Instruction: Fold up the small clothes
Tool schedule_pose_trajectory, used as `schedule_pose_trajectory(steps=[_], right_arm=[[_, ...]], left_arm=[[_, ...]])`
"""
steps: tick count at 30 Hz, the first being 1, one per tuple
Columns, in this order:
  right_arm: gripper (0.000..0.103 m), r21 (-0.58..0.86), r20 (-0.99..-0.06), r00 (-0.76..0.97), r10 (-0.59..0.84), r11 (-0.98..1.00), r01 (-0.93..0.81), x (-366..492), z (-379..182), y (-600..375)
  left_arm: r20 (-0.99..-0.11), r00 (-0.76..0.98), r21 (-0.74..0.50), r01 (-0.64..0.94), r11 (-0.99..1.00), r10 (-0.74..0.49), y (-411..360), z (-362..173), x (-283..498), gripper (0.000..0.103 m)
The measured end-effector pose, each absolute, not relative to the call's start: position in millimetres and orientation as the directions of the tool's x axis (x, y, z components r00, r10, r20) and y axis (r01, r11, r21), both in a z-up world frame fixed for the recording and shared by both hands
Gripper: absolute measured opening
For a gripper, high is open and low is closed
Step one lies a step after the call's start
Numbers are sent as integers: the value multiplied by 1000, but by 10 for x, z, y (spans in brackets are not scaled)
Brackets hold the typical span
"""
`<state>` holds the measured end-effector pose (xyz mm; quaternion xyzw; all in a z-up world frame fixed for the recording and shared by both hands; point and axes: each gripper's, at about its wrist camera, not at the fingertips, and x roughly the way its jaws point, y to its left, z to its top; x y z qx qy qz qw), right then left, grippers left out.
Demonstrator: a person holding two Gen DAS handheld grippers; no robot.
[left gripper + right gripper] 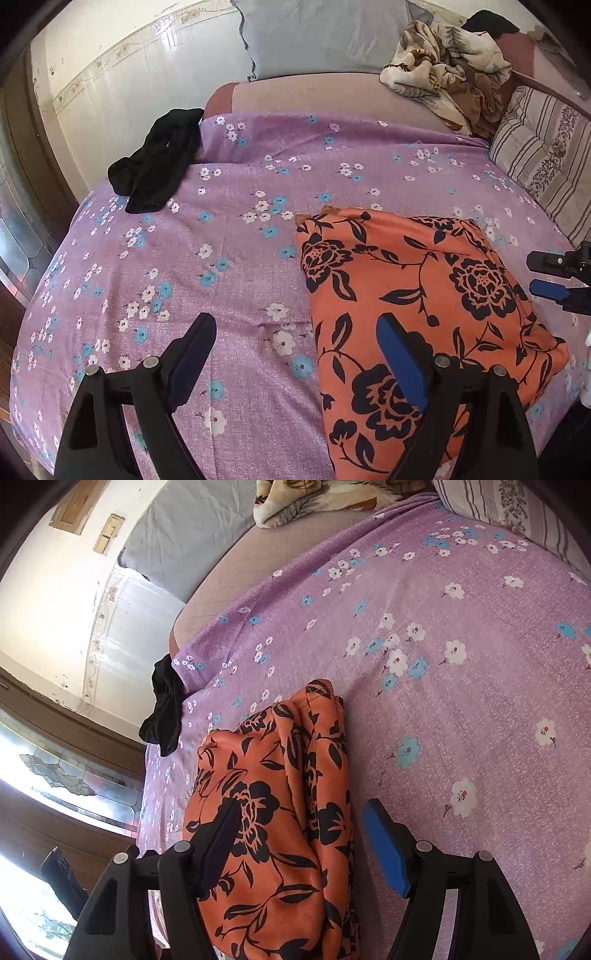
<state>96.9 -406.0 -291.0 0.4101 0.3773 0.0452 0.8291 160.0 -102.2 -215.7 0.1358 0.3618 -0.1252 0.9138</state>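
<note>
both grippers have their fingers spread wide with nothing between them. the orange floral garment [417, 306] sits folded into a thick bundle on the purple flowered sheet [229, 266], lower right of the left wrist view and lower middle of the right wrist view. left gripper [295, 354] hovers off the bundle's left edge, right gripper [299, 838] straddles its near end.

what could go wrong imo: the fabric looks slippery and the layers are puffy, so grabbing only the top layer would probably drag the fold open. a nudge could also skew it.

left view shows the black garment [159, 158] whole in the upper left plus the crumpled blanket [447, 70] upper right; right view shows the stacked fold edges way better
</note>
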Motion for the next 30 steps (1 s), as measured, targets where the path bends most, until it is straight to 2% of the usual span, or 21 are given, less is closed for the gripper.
schedule_pose_trajectory(steps=[5,10,30], right_arm=[[72,699,-588,726,356,675,235,936,-2884,-4042],[72,690,-592,727,347,685,235,946,-2884,-4011],[72,704,-588,714,380,675,221,1059,-3004,-3965]], left_arm=[[-685,715,161,338,927,-142,-1033,-2252,1648,89],[-713,685,140,347,927,-149,-999,-2363,1693,89],[-724,660,102,389,916,-200,-1089,-2391,1855,89]])
